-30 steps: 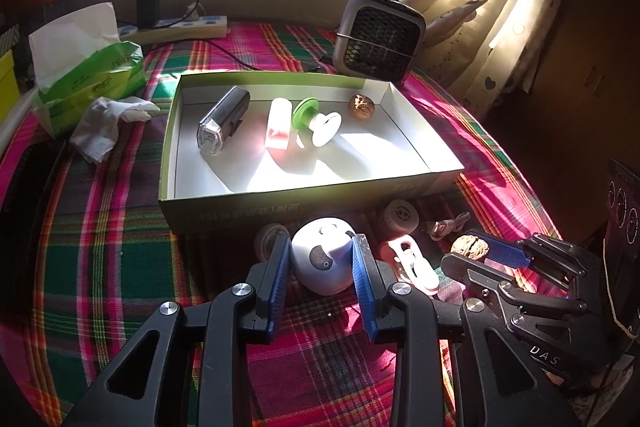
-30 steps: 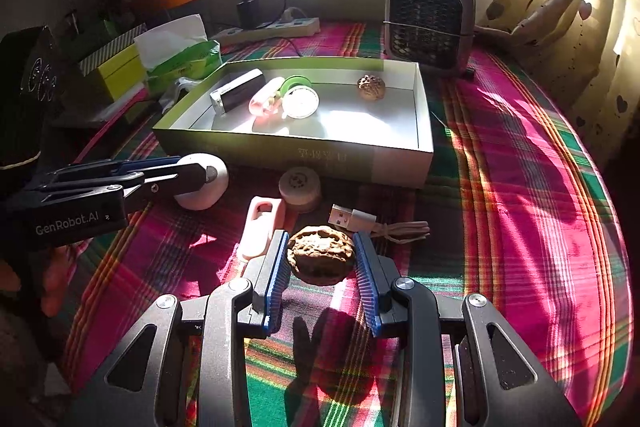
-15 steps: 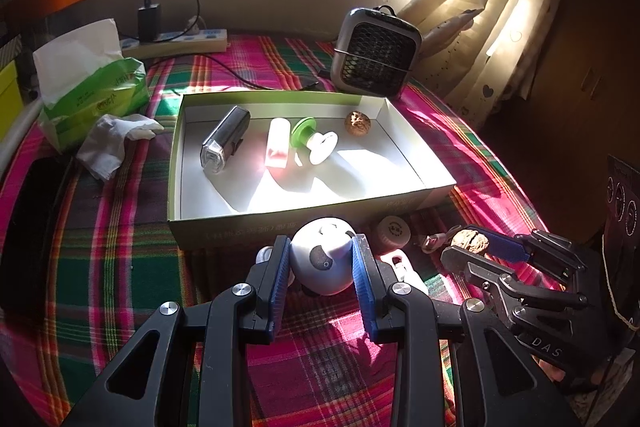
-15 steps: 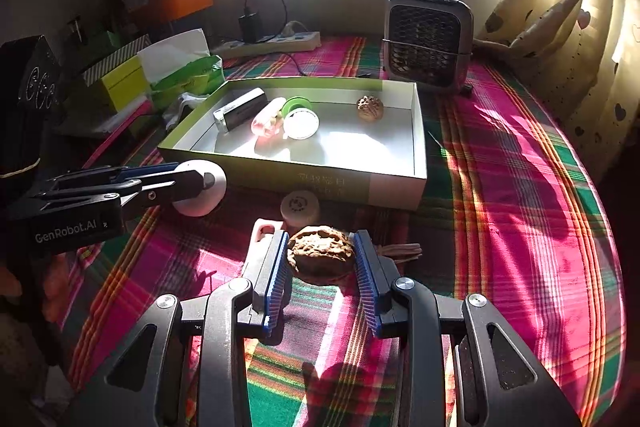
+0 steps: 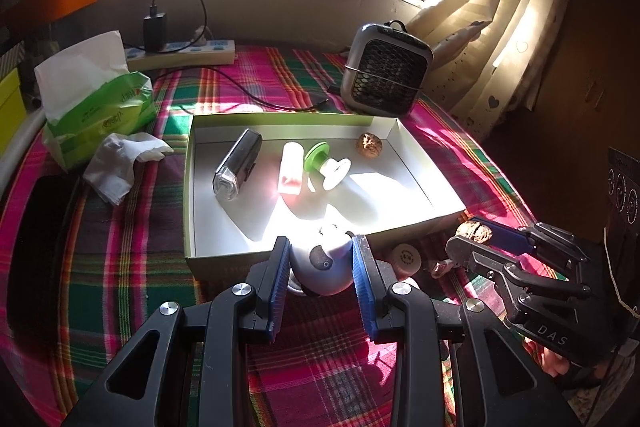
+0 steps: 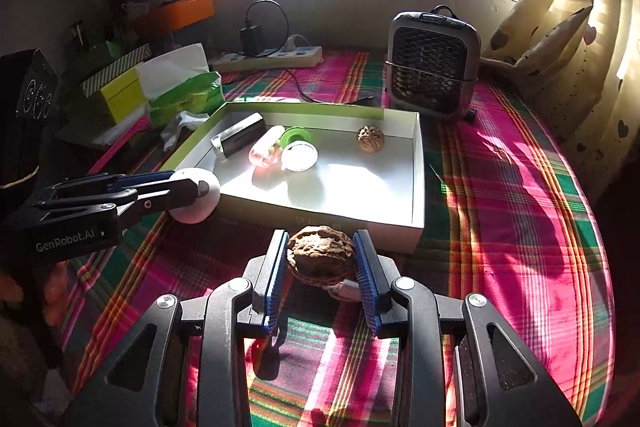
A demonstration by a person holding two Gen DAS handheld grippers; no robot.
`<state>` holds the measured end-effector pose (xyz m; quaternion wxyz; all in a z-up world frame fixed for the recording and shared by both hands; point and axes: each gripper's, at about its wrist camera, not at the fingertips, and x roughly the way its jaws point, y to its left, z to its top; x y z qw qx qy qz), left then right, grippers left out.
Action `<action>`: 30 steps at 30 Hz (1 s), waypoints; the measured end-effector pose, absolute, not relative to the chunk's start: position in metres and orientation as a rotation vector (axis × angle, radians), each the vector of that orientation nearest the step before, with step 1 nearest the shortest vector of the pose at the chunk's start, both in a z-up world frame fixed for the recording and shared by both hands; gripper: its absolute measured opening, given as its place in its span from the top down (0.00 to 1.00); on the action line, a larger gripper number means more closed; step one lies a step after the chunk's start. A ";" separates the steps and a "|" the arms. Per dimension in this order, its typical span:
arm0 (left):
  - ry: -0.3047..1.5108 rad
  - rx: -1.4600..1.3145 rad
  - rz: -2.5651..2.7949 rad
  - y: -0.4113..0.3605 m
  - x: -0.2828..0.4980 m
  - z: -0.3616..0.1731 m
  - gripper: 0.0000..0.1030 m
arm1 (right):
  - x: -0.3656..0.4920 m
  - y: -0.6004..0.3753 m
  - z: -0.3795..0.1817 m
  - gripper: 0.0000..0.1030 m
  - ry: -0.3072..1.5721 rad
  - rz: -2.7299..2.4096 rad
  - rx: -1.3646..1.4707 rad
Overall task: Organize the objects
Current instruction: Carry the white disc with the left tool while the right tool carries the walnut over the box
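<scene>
While both grippers hang at the near wall of the box (image 5: 280,255), I carry one item in each. My left gripper (image 5: 320,273) is clamped on the white gadget (image 5: 322,263), its blue pads pressing both flanks; my right gripper (image 6: 322,267) is clamped on a walnut (image 6: 322,255) in the same way. Inside the box lie a bike light (image 5: 238,163), a pink tube (image 5: 291,167), a green spool (image 5: 326,165) and a second walnut (image 5: 369,145). To place well, I judge each load should clear the wall, travel over bare white floor near the front, and be lowered before release, as both could roll. A round cap (image 5: 406,259) waits outside on the cloth.
</scene>
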<state>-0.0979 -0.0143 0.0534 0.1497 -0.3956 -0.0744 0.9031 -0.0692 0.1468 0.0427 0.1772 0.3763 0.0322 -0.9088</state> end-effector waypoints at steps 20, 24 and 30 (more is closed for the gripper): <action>-0.249 -1.149 2.606 -0.025 -0.120 0.052 0.73 | -0.108 0.146 0.051 0.67 0.095 -2.584 1.066; -0.257 -1.161 2.607 -0.027 -0.127 0.051 0.73 | -0.120 0.147 0.055 0.67 0.094 -2.589 1.065; -0.261 -1.173 2.618 -0.031 -0.137 0.048 0.73 | -0.144 0.144 0.057 0.67 0.118 -2.596 1.078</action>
